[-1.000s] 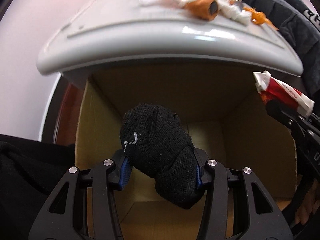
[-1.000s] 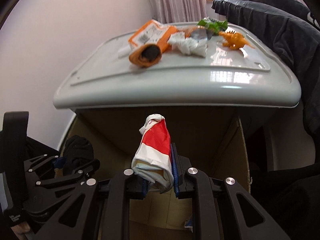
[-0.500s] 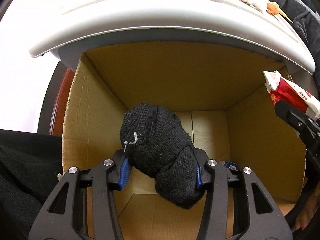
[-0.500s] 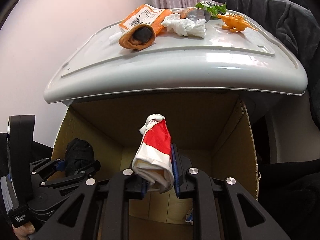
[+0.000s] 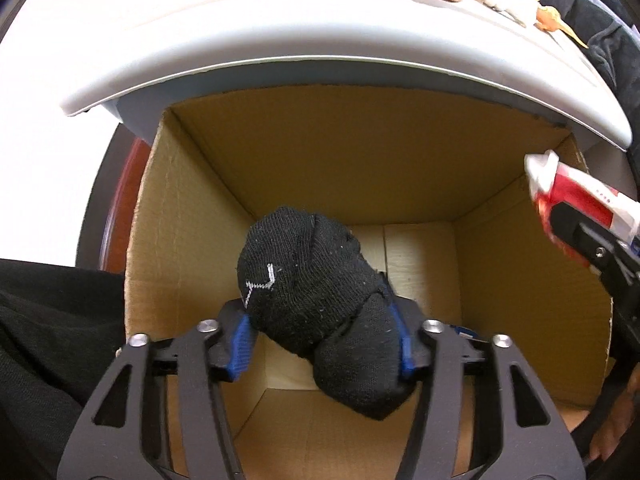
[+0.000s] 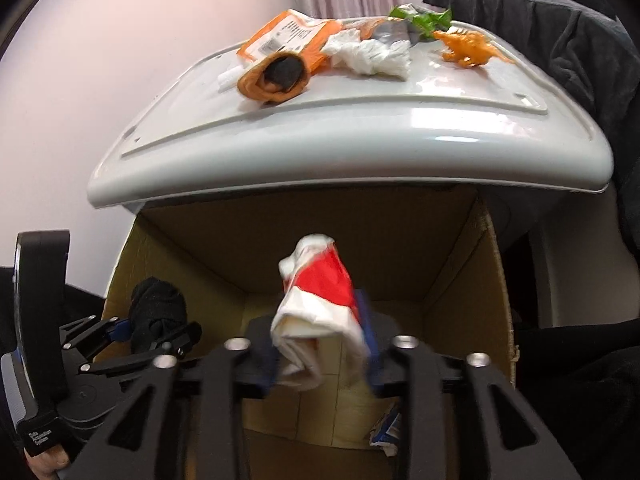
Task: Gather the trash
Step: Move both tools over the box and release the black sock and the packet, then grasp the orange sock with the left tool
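My left gripper (image 5: 322, 336) still has a balled black sock (image 5: 316, 300) between its fingers, over the open cardboard box (image 5: 180, 208); the jaws have spread a little. My right gripper (image 6: 320, 354) has its jaws spread around a crumpled red and white wrapper (image 6: 320, 308), which is blurred and only loosely between the pads, above the same box (image 6: 472, 264). The wrapper also shows at the right of the left wrist view (image 5: 576, 200), and the sock at the left of the right wrist view (image 6: 158, 314).
A grey plastic lid (image 6: 360, 132) overhangs the box's far side. On it lie an orange packet (image 6: 284, 36), a rolled orange sock (image 6: 276, 76), white tissue (image 6: 372, 54), green scraps (image 6: 424, 20) and an orange toy dinosaur (image 6: 468, 48). Blue paper (image 6: 390, 426) lies inside the box.
Both grippers moved forward over the box. The right jaws have spread apart and the wrapper is loose and blurred between them. The left jaws have widened slightly around the sock.
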